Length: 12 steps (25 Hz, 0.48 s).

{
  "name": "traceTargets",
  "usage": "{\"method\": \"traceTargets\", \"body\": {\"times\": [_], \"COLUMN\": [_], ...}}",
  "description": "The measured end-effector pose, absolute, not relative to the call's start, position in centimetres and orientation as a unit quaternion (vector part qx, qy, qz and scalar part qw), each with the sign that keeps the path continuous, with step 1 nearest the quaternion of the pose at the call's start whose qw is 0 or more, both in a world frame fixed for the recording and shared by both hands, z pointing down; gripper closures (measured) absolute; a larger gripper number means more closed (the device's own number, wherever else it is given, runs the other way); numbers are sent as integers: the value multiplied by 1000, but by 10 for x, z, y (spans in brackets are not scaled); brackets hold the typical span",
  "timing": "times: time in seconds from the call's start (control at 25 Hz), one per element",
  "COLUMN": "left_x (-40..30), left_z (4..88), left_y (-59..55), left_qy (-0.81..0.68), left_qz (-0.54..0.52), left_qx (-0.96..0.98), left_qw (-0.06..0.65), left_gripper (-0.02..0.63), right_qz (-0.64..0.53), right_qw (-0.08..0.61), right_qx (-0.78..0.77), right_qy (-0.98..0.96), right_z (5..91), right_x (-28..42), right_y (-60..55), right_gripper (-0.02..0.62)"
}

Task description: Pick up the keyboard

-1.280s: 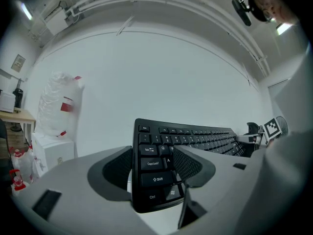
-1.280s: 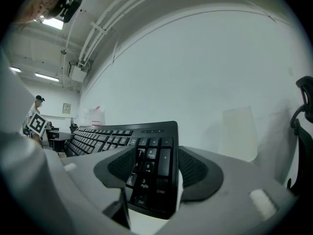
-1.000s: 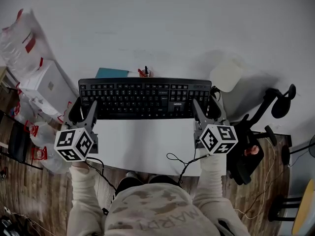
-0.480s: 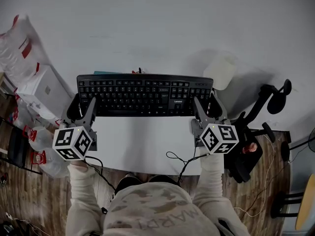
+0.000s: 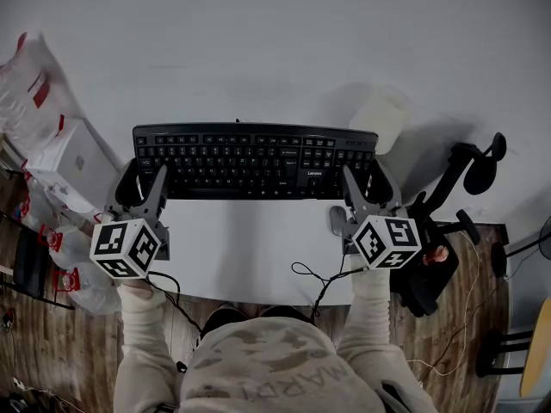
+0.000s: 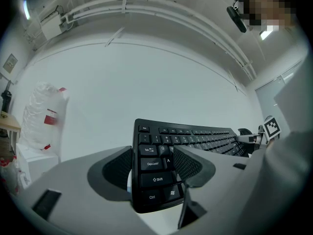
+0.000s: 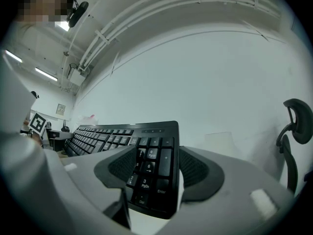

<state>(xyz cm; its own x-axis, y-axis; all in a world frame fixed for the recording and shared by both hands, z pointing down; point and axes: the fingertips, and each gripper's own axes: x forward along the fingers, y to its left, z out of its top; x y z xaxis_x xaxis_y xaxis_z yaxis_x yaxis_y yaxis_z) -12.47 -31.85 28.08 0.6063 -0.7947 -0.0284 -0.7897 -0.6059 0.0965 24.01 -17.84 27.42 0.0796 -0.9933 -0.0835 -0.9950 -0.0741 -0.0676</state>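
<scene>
Far to your left, plastic bags (image 5: 33,80) with red markings are heaped beside a white box (image 5: 76,156), both off the edge of the worktop (image 5: 250,248).

Your left gripper (image 5: 145,183) points away from you, with its marker cube (image 5: 126,248) nearest to you. Its jaws are clamped on the left end of the keyboard (image 5: 255,160). In the left gripper view (image 6: 154,165), one ribbed pad lies over the keys near Caps Lock and A. The other pad presses the opposite face, so the board's end is pinched between them.

The keyboard is black and full-size. It stretches straight across in front of you, over the far edge of the white worktop, with its key side facing up. From these views you cannot tell whether it has cleared the surface. The bare worktop lies between the board and your body, and a thin black cable (image 5: 312,282) loops over its near edge.

Your right gripper (image 5: 366,183) mirrors the left. In the right gripper view (image 7: 156,168), its jaws are closed on the number-pad end. One pad sits over the digit keys and the other is against the underside, beside the Enter key.

Just beyond that end stands a pale rounded object (image 5: 383,119); you cannot tell what it is. Farther right, a black office chair (image 5: 456,188) stands on the wooden floor (image 5: 448,351).
</scene>
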Motion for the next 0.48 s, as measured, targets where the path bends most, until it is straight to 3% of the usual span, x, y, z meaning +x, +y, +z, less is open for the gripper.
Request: {"method": "traceTargets", "body": {"times": [0.48], "left_x": [-124], "left_z": [282], "left_y": [-320], "left_qy": [-435], "left_qz": [-38], "left_qx": [899], "left_qw": [41], "left_gripper": [345], "right_qz": [17], "right_qw": [49], "right_qx": [-737], "right_qy": [674], "right_z": [270], "right_x": [238], "right_y": [-174], "right_gripper": [318]}}
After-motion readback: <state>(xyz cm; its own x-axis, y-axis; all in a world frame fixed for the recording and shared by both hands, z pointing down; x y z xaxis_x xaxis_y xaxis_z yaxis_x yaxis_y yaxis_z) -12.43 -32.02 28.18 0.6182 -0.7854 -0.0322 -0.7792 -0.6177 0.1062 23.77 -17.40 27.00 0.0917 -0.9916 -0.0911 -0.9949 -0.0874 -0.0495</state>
